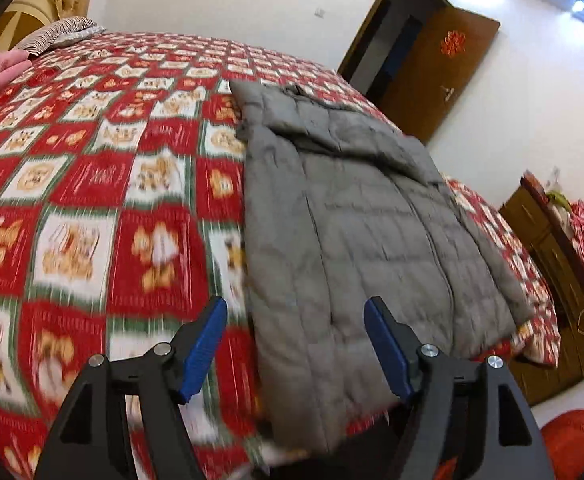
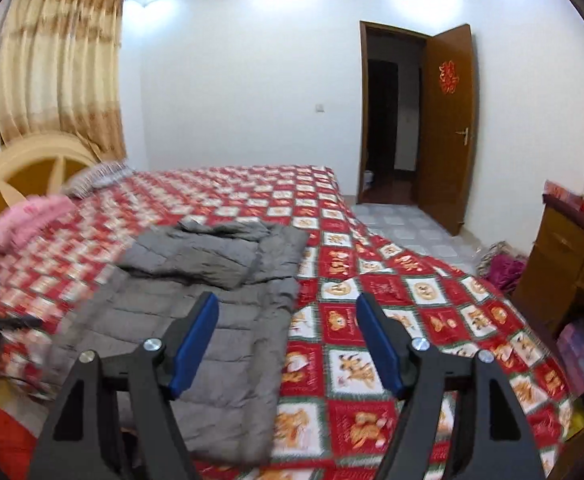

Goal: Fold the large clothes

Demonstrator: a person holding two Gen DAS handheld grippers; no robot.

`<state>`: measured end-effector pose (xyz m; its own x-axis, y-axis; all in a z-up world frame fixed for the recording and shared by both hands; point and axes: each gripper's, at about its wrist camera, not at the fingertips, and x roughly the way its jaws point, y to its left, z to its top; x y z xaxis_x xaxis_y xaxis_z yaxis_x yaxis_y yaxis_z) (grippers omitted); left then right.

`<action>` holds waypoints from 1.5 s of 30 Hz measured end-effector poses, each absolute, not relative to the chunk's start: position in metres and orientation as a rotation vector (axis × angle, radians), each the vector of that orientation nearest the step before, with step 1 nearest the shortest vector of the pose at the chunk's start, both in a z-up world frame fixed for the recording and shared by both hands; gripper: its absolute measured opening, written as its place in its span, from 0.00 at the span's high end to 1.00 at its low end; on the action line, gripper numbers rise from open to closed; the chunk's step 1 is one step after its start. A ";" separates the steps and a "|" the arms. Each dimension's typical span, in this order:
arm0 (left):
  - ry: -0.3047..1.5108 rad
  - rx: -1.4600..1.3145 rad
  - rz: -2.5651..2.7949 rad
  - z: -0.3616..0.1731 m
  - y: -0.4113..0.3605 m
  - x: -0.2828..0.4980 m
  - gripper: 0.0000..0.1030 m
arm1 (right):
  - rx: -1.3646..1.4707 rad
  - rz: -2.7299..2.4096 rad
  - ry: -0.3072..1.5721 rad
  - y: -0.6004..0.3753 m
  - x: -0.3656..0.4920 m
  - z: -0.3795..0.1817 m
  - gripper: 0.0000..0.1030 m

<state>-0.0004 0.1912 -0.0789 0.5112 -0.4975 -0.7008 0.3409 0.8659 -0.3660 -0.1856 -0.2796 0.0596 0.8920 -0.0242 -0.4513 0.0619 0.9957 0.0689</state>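
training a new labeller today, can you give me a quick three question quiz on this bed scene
1. True or false: the left tool is clamped on the grey jacket.
2. What lies on the bedspread near the headboard? A) a pink folded cloth B) a laptop C) a pair of shoes
3. Is the door open or closed?

Key:
1. False. Both the left tool and the right tool are open and hold nothing.
2. A, the pink folded cloth, beside a striped pillow.
3. Open.
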 end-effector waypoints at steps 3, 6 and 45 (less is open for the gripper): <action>0.846 -0.167 -0.569 -0.059 0.198 -0.025 0.31 | 0.170 0.042 0.429 -0.283 -0.209 0.078 0.29; 0.754 -0.104 -0.596 -0.046 0.203 -0.042 0.17 | 0.142 0.029 0.443 -0.277 -0.214 0.071 0.24; 0.945 -0.416 -0.644 -0.159 0.194 -0.024 0.58 | 0.210 0.019 0.976 -0.256 -0.135 -0.150 0.83</action>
<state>-0.0244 0.1942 -0.1590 0.4229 -0.6699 -0.6102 0.3226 0.7406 -0.5894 -0.1354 -0.2563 -0.1496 0.5618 0.1099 -0.8199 0.0783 0.9796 0.1850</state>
